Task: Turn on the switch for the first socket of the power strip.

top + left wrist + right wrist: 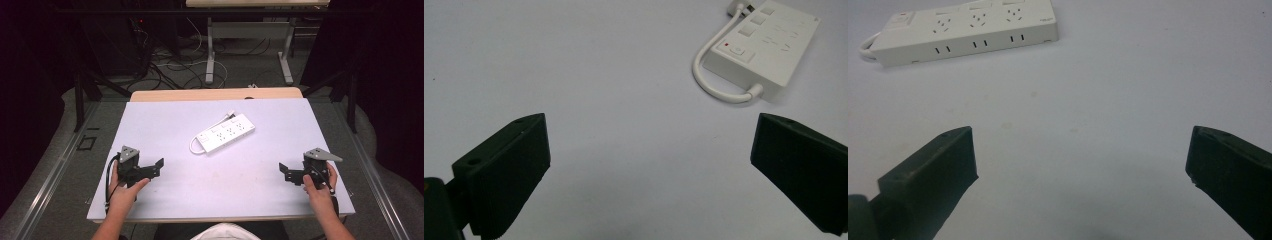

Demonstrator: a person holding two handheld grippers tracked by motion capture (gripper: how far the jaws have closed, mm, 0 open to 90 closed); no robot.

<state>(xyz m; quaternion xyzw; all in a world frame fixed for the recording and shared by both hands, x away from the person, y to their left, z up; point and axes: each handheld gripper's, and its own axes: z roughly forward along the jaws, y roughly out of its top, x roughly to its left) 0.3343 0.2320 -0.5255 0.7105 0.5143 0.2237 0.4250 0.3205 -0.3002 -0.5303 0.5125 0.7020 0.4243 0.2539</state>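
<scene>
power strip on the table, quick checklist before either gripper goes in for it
1. Left gripper jaws open, nothing between them: ok.
2. Right gripper jaws open, nothing between them: ok.
3. Power strip lies flat on the table, apart from both grippers: ok.
4. Path from each gripper to the strip free of other things: ok.
5. Cord loops around the strip's switch end, close against the body; may snag a jaw: not ok.
6. Plug free or tucked at the far end: cannot tell.

The power strip [226, 133] looks like smooth white plastic with a slight sheen; the table [260, 185] top is matt pale grey, its far edge wood-toned at 12 o'clock.
</scene>
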